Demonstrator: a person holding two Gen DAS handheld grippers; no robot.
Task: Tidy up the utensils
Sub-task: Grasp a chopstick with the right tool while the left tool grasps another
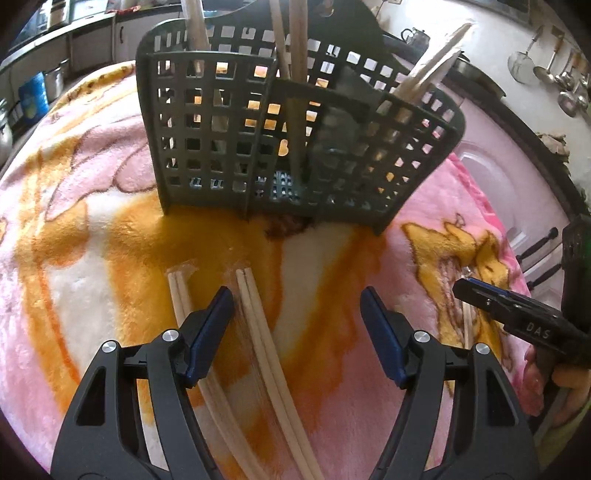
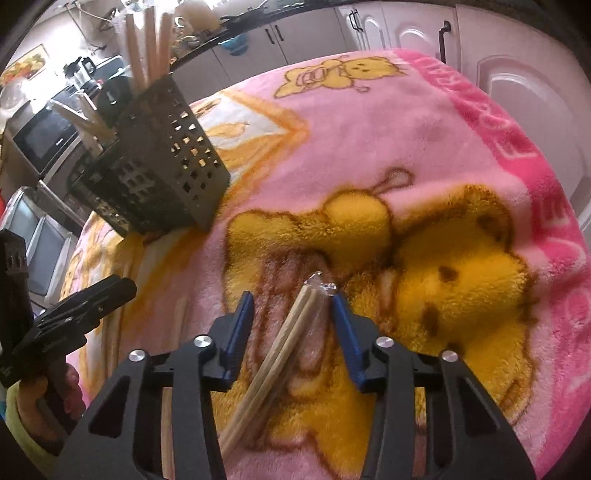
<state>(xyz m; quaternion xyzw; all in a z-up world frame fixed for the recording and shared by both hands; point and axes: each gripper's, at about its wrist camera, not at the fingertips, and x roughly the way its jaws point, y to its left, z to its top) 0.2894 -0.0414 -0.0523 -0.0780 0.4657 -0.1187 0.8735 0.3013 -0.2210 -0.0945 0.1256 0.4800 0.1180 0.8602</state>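
Observation:
A dark grey perforated utensil caddy (image 1: 295, 136) stands upright on the pink and orange blanket, holding several pale chopsticks; it also shows at the left of the right wrist view (image 2: 155, 162). My left gripper (image 1: 297, 299) is open low over the blanket, with one pair of pale chopsticks (image 1: 266, 347) lying between its fingers and another pair (image 1: 181, 299) just left of them. My right gripper (image 2: 293, 301) is open around a pair of wooden chopsticks in a clear wrapper (image 2: 280, 339) lying on the blanket. The right gripper also shows at the right edge of the left wrist view (image 1: 480, 291).
The blanket (image 2: 424, 147) covers the whole work surface. White cabinets (image 2: 406, 29) stand beyond it. Ladles and strainers (image 1: 554, 74) hang on the far wall. A microwave (image 2: 44, 140) sits behind the caddy. The left gripper (image 2: 92, 299) shows at the left edge of the right wrist view.

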